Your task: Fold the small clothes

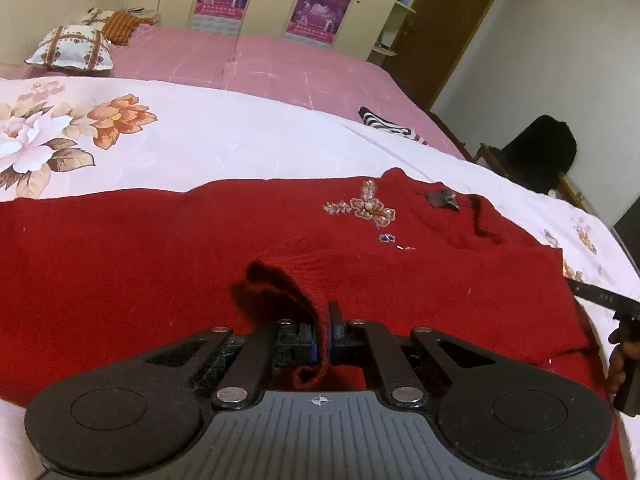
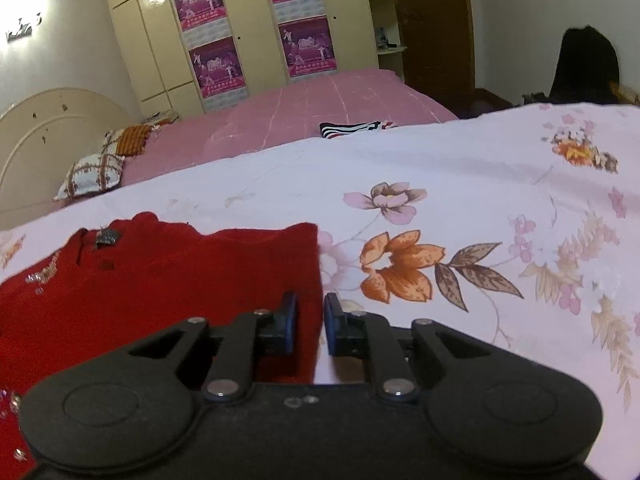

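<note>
A red knitted sweater [image 1: 160, 260] lies flat on the floral sheet, with a beaded flower [image 1: 370, 210] on its chest and a grey label [image 1: 442, 200] at the neck. My left gripper [image 1: 323, 328] is shut on a raised fold of the red knit near the garment's lower middle. In the right wrist view the sweater [image 2: 180, 280] fills the lower left, its straight side edge running down between my fingers. My right gripper [image 2: 310, 316] hovers over that edge with a narrow gap between its blue pads; nothing is pinched. A hand with the right gripper's body [image 1: 626, 332] shows at the sweater's right edge.
The white floral sheet [image 2: 460, 208] spreads right of the sweater. Behind it lie a pink bedspread [image 1: 260, 64], pillows [image 1: 70, 48] by the headboard and a striped cloth [image 2: 352, 128]. Wardrobes with posters [image 2: 208, 64] line the far wall. A dark chair [image 1: 540, 152] stands off the bed's right.
</note>
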Demonstrator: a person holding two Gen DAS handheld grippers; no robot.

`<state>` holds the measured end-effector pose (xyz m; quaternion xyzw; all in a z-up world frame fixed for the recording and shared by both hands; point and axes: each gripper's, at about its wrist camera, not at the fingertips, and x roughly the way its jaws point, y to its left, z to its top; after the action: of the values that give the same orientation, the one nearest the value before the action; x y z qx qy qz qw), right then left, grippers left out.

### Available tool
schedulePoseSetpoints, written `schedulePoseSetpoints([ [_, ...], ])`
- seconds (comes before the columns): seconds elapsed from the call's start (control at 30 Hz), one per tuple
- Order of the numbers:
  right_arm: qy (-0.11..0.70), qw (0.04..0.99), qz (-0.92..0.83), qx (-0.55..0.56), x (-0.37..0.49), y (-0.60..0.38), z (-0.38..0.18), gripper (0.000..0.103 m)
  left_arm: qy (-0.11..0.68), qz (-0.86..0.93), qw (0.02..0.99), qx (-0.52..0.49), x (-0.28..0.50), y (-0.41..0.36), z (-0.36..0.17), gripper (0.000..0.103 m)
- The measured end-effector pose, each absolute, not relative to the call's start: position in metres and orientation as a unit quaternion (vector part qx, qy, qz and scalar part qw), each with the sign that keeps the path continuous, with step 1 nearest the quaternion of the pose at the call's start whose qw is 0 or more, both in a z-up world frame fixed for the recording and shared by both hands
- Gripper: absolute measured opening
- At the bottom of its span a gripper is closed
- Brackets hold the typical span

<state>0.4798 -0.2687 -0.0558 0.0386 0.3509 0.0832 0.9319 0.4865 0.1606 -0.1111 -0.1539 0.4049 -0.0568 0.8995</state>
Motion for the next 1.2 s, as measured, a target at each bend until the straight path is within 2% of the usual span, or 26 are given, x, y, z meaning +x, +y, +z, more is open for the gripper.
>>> schedulePoseSetpoints([
  [0.07,0.352,0.932,0.081,0.035,0.478,-0.268,-0.054,0.015,0.398,-0.046,0.902,-0.16,0.482,0.165,-0.108,0.004],
  [0.17,0.35,0.934,0.066,0.042,0.473,-0.273,-0.044,0.025,0.373,0.016,0.913,-0.168,0.461,0.186,-0.099,0.005],
  [0.27,0.318,0.943,0.087,0.045,0.445,-0.271,-0.028,0.025,0.343,0.034,0.918,-0.197,0.442,0.201,-0.088,0.004],
  [0.37,0.312,0.942,0.117,0.045,0.423,-0.254,-0.024,0.024,0.324,0.003,0.926,-0.194,0.443,0.176,-0.077,0.004],
  [0.47,0.325,0.934,0.144,0.02,0.411,-0.223,-0.034,0.023,0.342,-0.032,0.922,-0.176,0.456,0.135,-0.085,0.004],
  [0.53,0.353,0.925,0.137,-0.003,0.41,-0.206,-0.047,0.023,0.409,-0.044,0.9,-0.143,0.47,0.112,-0.11,0.005],
  [0.57,0.345,0.929,0.132,-0.012,0.406,-0.202,-0.049,0.024,0.382,-0.043,0.913,-0.135,0.462,0.112,-0.111,0.005],
  [0.63,0.348,0.928,0.13,-0.016,0.402,-0.202,-0.044,0.024,0.378,-0.044,0.91,-0.165,0.45,0.127,-0.103,0.005],
  [0.67,0.345,0.929,0.133,-0.003,0.4,-0.206,-0.038,0.027,0.362,-0.033,0.916,-0.171,0.438,0.139,-0.098,0.016],
  [0.7,0.333,0.933,0.136,0.013,0.394,-0.214,-0.032,0.03,0.344,-0.012,0.924,-0.167,0.424,0.154,-0.094,0.061],
  [0.73,0.324,0.937,0.133,0.02,0.39,-0.22,-0.028,0.033,0.329,0.015,0.93,-0.165,0.409,0.171,-0.09,0.087],
  [0.77,0.319,0.939,0.127,0.024,0.386,-0.226,-0.024,0.04,0.307,0.041,0.937,-0.164,0.392,0.19,-0.087,0.102],
  [0.83,0.319,0.94,0.117,0.04,0.381,-0.238,-0.021,0.044,0.292,0.09,0.936,-0.174,0.364,0.239,-0.087,0.101],
  [0.87,0.32,0.939,0.113,0.048,0.378,-0.243,-0.02,0.044,0.293,0.121,0.928,-0.195,0.353,0.268,-0.089,0.089],
  [0.9,0.323,0.939,0.109,0.055,0.376,-0.248,-0.02,0.044,0.293,0.147,0.918,-0.224,0.344,0.296,-0.093,0.071],
  [0.93,0.326,0.937,0.106,0.06,0.374,-0.251,-0.021,0.044,0.288,0.174,0.903,-0.266,0.333,0.327,-0.097,0.067],
  [1.03,0.335,0.934,0.103,0.063,0.368,-0.254,-0.024,0.044,0.246,0.246,0.863,-0.368,0.304,0.399,-0.114,0.066],
  [1.13,0.341,0.932,0.105,0.057,0.364,-0.247,-0.025,0.044,0.193,0.244,0.829,-0.465,0.288,0.448,-0.129,0.066],
  [1.2,0.341,0.933,0.109,0.043,0.362,-0.239,-0.024,0.044,0.176,0.249,0.819,-0.486,0.288,0.465,-0.133,0.066],
])
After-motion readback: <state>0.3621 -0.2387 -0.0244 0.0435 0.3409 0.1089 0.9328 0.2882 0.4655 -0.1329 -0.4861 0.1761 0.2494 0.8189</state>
